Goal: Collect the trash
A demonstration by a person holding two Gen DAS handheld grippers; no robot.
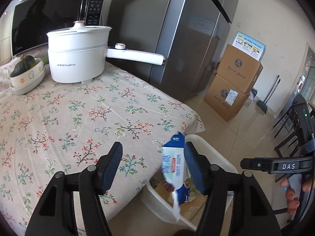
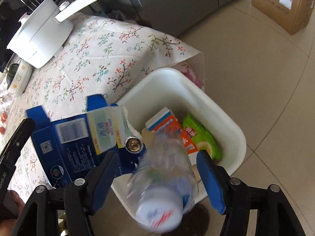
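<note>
**Two pieces dropping into the bin, surface nearly cleared**

Both tools stand open over the white bin (image 2: 232, 118), which sits on the floor just off the near right corner of the cloth-covered surface (image 1: 78, 122). The left tool (image 1: 153, 167) has its jaws spread wide; the blue-and-white carton (image 1: 175, 169), flattened and torn, hangs beside its right jaw over the bin's mouth, blurred, and no pad presses on it. The right tool (image 2: 157, 179) is likewise spread; a clear plastic bottle (image 2: 163, 184) with a white label lies between its jaws, blurred, seemingly loose rather than pinched.

In the bin already: an orange-and-white box (image 2: 173, 129) and a green wrapper (image 2: 200, 135).

Judging by this, collecting is well along. The floral cloth looks free of litter in the left wrist view. What stands at the far left, a white electric pot (image 1: 76, 55) and stacked bowls (image 1: 27, 76) holding a dark squash, is not trash. A few small red things (image 2: 3, 123) at the left edge of the right wrist view are too small to identify and may need checking.
</note>
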